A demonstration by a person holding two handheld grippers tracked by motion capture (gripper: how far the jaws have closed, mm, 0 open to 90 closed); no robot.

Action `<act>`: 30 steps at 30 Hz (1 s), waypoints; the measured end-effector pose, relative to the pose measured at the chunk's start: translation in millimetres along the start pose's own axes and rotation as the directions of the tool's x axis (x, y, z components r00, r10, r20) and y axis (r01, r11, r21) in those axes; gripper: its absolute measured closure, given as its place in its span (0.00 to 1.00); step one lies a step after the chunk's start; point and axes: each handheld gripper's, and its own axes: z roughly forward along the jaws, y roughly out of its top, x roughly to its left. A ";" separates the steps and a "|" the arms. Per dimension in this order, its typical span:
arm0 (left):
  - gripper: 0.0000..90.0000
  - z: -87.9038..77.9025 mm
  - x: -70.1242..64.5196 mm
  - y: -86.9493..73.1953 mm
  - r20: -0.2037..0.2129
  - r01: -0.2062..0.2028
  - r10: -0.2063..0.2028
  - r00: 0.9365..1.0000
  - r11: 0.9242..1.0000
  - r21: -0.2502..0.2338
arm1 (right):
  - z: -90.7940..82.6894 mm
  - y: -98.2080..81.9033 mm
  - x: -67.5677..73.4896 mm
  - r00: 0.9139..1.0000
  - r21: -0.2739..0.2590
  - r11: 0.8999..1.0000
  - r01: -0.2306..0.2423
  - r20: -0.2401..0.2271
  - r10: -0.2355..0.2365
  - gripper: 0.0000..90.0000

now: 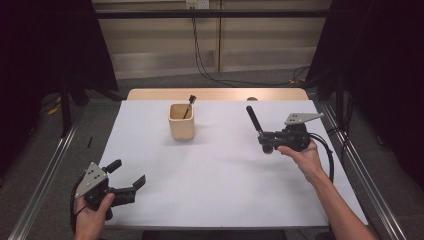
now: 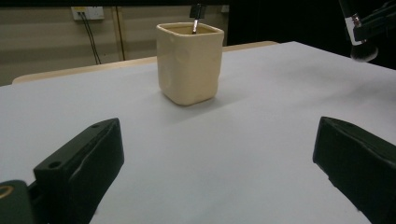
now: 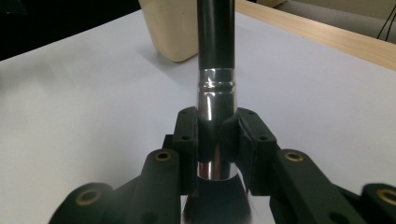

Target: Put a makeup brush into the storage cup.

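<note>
A big makeup brush, with a black handle [image 1: 253, 119] and a silver ferrule [image 3: 215, 93], is clamped at the ferrule in my right gripper [image 1: 265, 138], which is shut on it over the table's right side. Its handle points away toward the cream cup [image 1: 181, 121]; its dark bristles [image 2: 364, 50] hang below the jaws. A thin dark brush [image 1: 189, 104] stands in the cup [image 2: 189, 63]. My left gripper [image 1: 127, 175] sits open near the front left corner, nothing between its jaws [image 2: 219, 158], facing the cup.
The white table top [image 1: 215, 170] has a wooden strip [image 1: 220, 94] along its far edge. Metal rails [image 1: 45, 175] run along both sides on the floor. Cables [image 1: 200, 55] hang down the back wall. The cup's corner [image 3: 173, 28] lies just beyond the held brush.
</note>
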 end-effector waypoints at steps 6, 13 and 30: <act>0.02 2.0 -3.1 1.2 0.021 -0.012 0.012 1.000 1.000 0.004 | 5.5 -3.2 12.9 0.999 0.024 0.999 0.024 -0.040 -0.023 0.79; 0.02 4.4 -6.6 1.4 0.047 -0.039 0.039 0.998 0.999 -0.001 | 11.4 -4.8 26.6 0.995 0.026 0.999 0.047 -0.086 -0.044 0.80; 0.02 14.8 -19.5 7.4 0.125 -0.051 0.051 0.991 0.999 -0.001 | 31.5 -5.6 59.1 0.974 0.066 0.992 0.112 -0.207 -0.096 0.79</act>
